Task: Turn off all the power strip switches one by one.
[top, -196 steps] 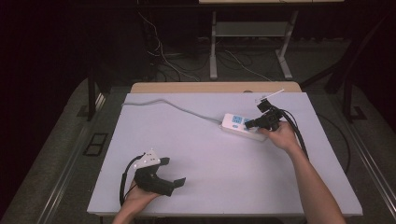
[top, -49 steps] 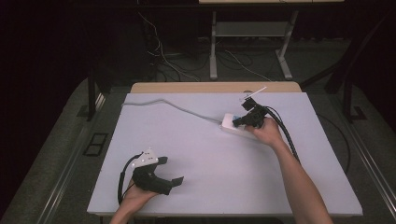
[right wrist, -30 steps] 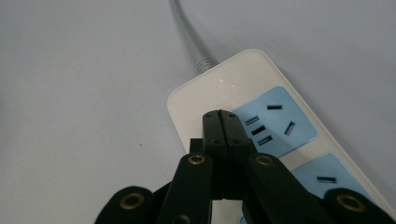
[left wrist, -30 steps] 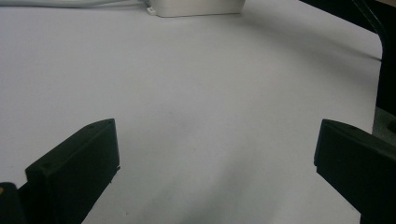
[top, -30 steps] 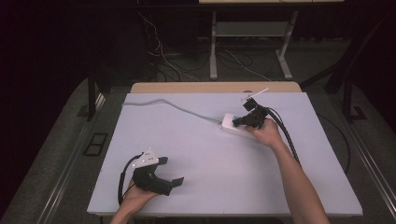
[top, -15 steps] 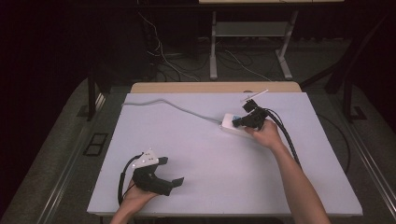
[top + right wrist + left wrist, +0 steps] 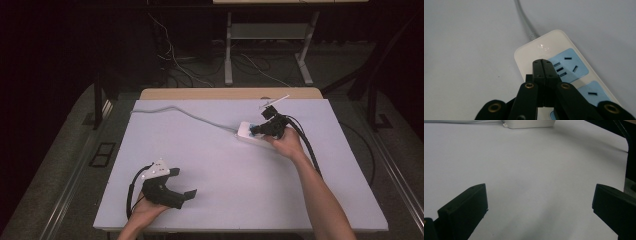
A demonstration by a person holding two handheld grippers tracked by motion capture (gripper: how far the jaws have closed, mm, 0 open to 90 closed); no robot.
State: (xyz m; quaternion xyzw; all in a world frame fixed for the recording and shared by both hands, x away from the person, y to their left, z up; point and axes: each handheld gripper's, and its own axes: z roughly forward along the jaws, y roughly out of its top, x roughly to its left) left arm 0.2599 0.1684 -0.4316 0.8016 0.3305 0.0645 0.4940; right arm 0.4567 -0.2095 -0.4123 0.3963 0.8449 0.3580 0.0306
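A white power strip with blue socket panels lies right of the table's middle. Its grey cable runs off to the far left corner. My right gripper is shut with nothing between its jaws. In the right gripper view its tips hover over the cable end of the power strip, at the edge of the first blue panel; whether they touch it I cannot tell. My left gripper rests near the front left of the table, open. Its fingers stand wide apart over bare table.
The white table has bare room between the two grippers. In the left gripper view, the power strip shows at the top edge. Black cables trail from the right gripper toward the person. Desk legs and floor cables lie beyond the far edge.
Since the earliest frame my right gripper has shifted a little left along the power strip. Over the last second both hands have kept still.
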